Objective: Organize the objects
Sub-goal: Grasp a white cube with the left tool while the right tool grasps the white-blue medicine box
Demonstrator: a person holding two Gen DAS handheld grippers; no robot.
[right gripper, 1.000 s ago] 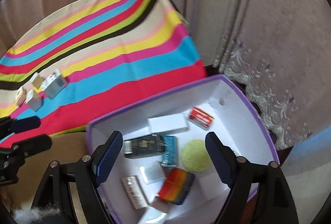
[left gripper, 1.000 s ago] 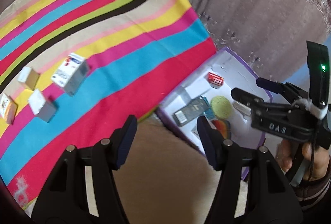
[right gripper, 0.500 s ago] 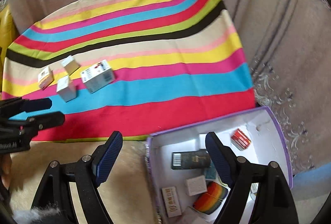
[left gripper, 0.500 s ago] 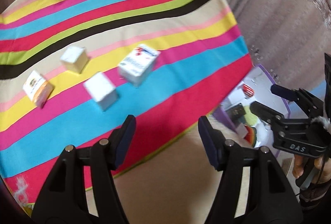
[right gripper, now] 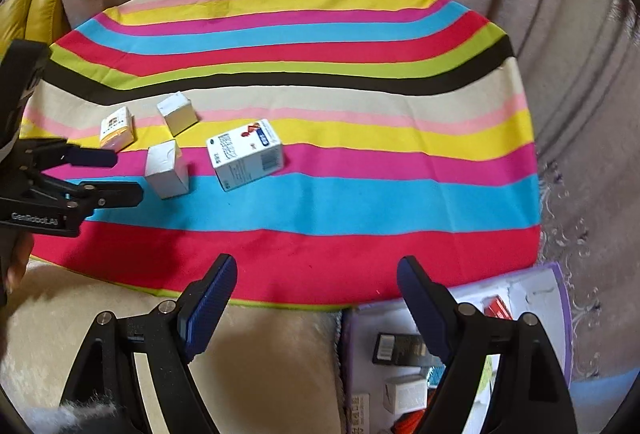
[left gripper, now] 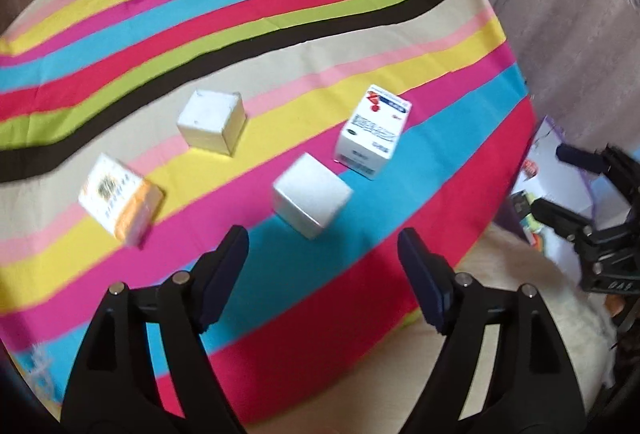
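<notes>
- The left gripper (left gripper: 322,266) hangs over the striped cloth (left gripper: 280,13); its jaws have just been opening and hold nothing
- The right gripper (right gripper: 316,298) stands spread and empty
- Four small boxes sit on the cloth: plain white box (left gripper: 310,195) (nearest the left jaws); printed carton (left gripper: 372,131); cream box (left gripper: 212,121); orange-edged box (left gripper: 120,199)
- The purple-rimmed bin (right gripper: 560,286) lies beside the cloth

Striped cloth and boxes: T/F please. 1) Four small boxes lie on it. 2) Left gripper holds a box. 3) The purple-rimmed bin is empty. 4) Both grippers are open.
1) True: four boxes, including the plain white box and the printed box, sit on the striped cloth.
2) False: the left gripper holds nothing.
3) False: the purple-rimmed bin already holds several items.
4) True: the right gripper is open too.
</notes>
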